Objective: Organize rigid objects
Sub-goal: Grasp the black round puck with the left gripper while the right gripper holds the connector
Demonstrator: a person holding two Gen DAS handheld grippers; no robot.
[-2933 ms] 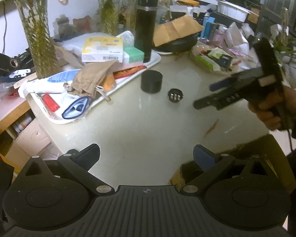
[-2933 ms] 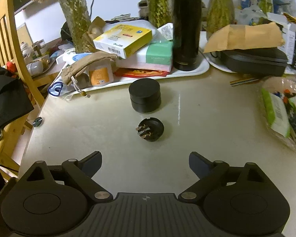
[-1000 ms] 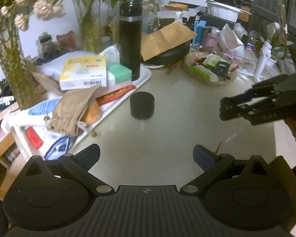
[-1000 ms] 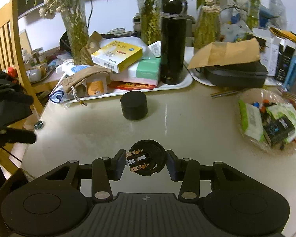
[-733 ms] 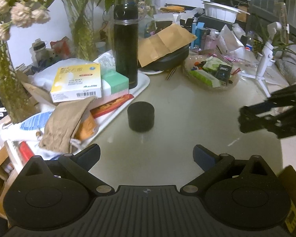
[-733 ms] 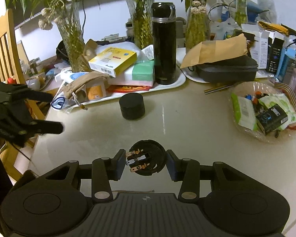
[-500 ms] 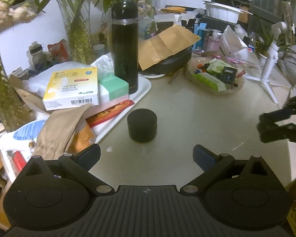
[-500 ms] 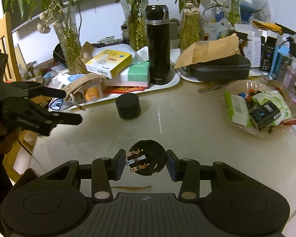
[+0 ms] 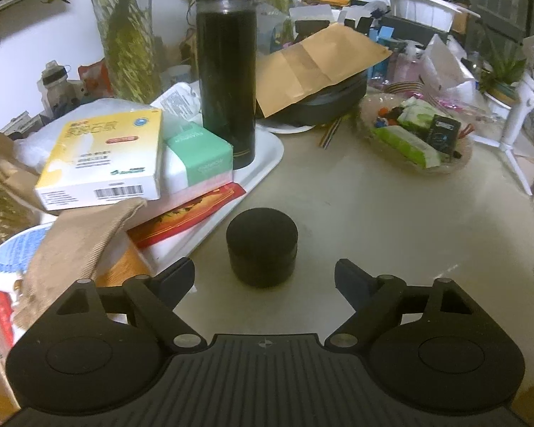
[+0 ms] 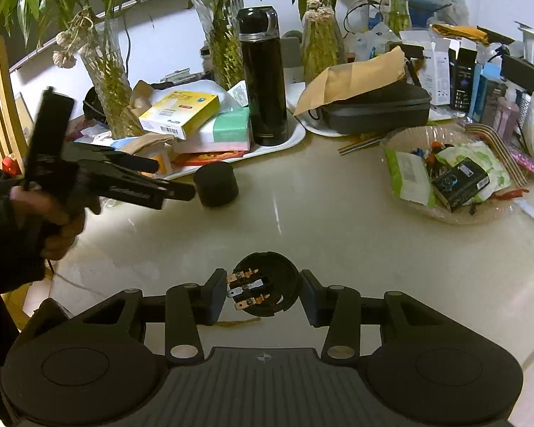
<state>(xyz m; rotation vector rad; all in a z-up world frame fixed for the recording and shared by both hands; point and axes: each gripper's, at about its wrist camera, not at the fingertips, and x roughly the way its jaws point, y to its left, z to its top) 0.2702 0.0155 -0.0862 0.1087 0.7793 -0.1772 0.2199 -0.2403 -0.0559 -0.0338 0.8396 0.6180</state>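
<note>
Black plug insert (image 10: 263, 290) between right gripper (image 10: 263, 295) pads

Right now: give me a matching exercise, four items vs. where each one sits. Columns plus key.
Items:
1. round black plug part
2. short black canister
3. tall black flask
4. brown envelope

Places:
A. upright on the white tray
B. draped over the dark zip case
C. clamped in the right gripper
D. on the bare tabletop beside the tray, ahead of the left gripper, whose jaws have just been closing but do not touch it

Pairs: 1-C, 2-D, 3-A, 4-B
</note>
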